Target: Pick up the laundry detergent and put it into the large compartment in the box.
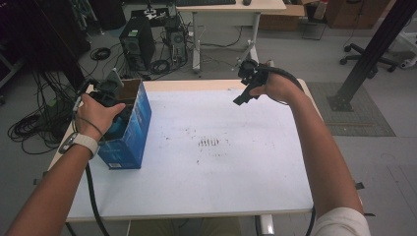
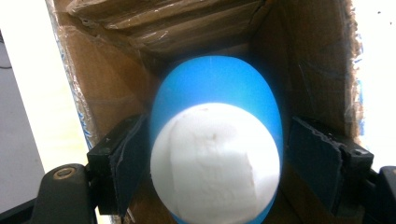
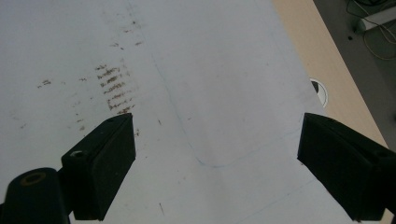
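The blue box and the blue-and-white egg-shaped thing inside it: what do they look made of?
Blue box: cardboard, with a brown, creased inside and a glossy blue printed outside. Egg-shaped thing: likely smooth plastic, with an even blue shell and a matte white face; its exact material is unclear.

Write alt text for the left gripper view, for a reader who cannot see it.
A blue and white egg-shaped object sits inside an open brown cardboard box, between the two black jaws of the left tongs. The left jaw is at its side; a narrow gap shows before the right jaw. White table surface flanks the box.

One box (image 1: 129, 132), one blue-and-white ball (image 2: 215, 154)
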`<act>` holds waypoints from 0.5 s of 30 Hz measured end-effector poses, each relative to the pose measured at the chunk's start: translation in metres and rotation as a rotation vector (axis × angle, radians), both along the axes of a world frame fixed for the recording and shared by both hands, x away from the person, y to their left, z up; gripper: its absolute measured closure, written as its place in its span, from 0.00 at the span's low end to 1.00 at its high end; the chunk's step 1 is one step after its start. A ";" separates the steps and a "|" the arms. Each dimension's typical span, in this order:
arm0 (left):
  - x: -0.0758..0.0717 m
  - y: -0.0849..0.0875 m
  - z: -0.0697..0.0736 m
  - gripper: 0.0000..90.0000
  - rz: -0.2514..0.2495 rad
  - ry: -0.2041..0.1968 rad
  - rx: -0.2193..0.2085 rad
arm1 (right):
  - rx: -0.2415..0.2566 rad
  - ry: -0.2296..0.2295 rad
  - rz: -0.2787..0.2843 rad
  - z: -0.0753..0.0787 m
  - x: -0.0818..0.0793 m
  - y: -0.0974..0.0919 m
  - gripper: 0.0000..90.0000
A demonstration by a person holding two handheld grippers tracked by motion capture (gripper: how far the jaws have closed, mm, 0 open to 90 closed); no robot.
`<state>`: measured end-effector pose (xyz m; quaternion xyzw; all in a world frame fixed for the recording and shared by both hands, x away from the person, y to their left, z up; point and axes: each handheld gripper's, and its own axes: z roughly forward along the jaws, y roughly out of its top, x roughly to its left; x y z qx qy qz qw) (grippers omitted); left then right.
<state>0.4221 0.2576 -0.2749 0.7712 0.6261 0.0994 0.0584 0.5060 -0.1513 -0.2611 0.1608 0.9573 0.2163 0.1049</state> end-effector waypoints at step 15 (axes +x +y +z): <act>-0.002 0.001 0.008 0.21 -0.003 -0.005 0.007 | -0.001 -0.003 0.001 0.002 -0.002 0.000 0.13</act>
